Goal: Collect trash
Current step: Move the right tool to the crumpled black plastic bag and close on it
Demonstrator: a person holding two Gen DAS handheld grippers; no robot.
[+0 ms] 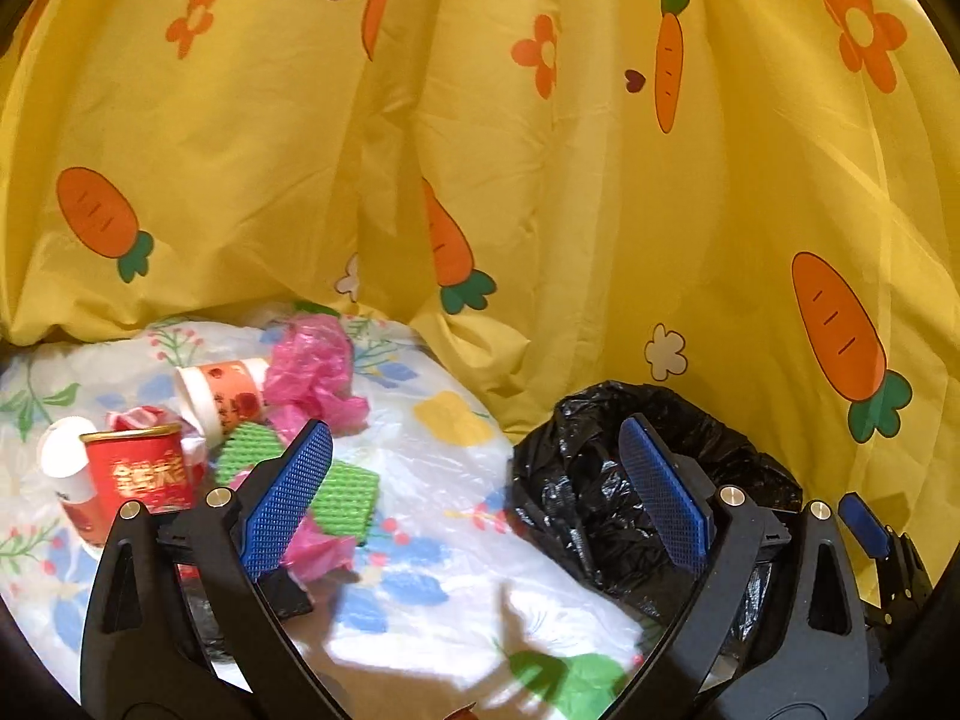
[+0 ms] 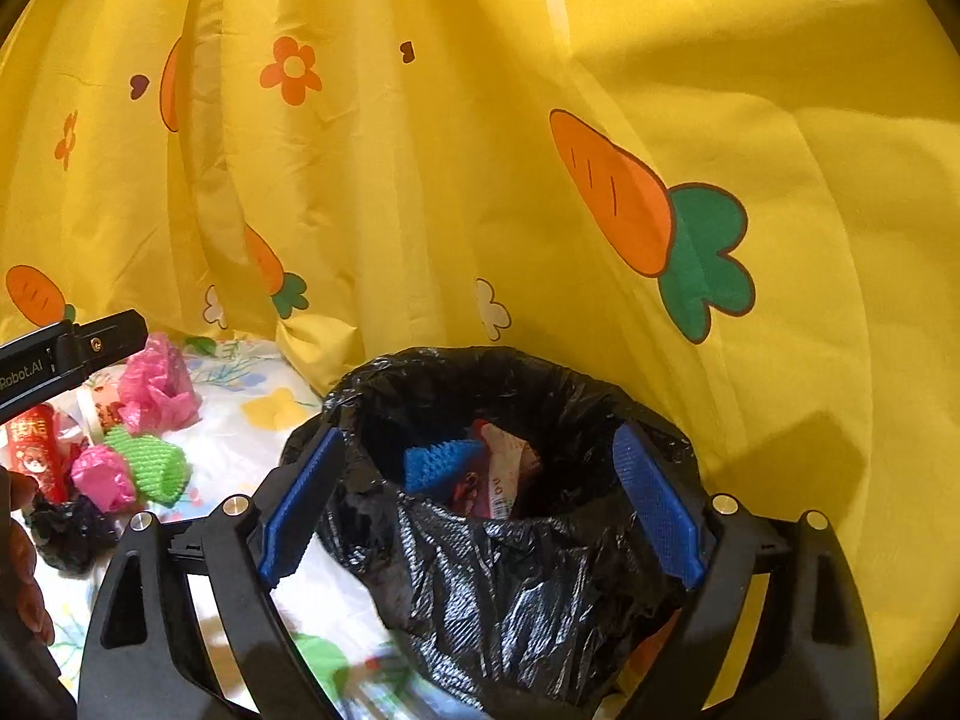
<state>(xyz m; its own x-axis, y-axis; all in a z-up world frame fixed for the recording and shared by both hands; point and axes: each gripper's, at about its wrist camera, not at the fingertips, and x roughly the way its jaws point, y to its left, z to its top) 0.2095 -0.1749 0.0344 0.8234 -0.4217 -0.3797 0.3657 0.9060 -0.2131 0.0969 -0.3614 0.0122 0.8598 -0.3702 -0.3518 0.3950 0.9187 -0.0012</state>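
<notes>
Nearest in the right wrist view, the right gripper [image 2: 480,498] holds its two blue-padded fingers [image 2: 657,504] wide apart, one on each side of the mouth of a black trash bag [image 2: 510,588]; the pads stand at or just beside the crinkled rim, and whether they touch it cannot be told, but nothing is clamped between them. Inside the bag lie a blue ridged piece [image 2: 441,462] and some red-and-white wrappers [image 2: 504,474]. In the left wrist view, the left gripper [image 1: 480,492] is likewise spread wide and empty (its fingers frame bare tablecloth, with the bag's rim behind the right-hand pad). The bag [image 1: 600,498] stands on a white floral tablecloth [image 1: 456,540] at its right-hand side. To the left, well apart from the bag, the remaining trash sits in a loose heap: green ridged foam pieces [image 1: 348,498] just behind the left gripper's left finger, a crumpled pink plastic bag [image 1: 312,372] further back, a red can with gold lettering [image 1: 141,468], a white tube [image 1: 63,456] beside the can, and a paper cup lying on its side [image 1: 222,390] between the can and the pink plastic. The right wrist view also shows a small crumpled black bag [image 2: 72,531] at the near left edge of this heap, and part of a person's hand [image 2: 24,570] at the frame edge. Farthest back, a yellow curtain printed with carrots and flowers [image 1: 540,180] hangs in folds behind the table, filling the upper part of both views.
</notes>
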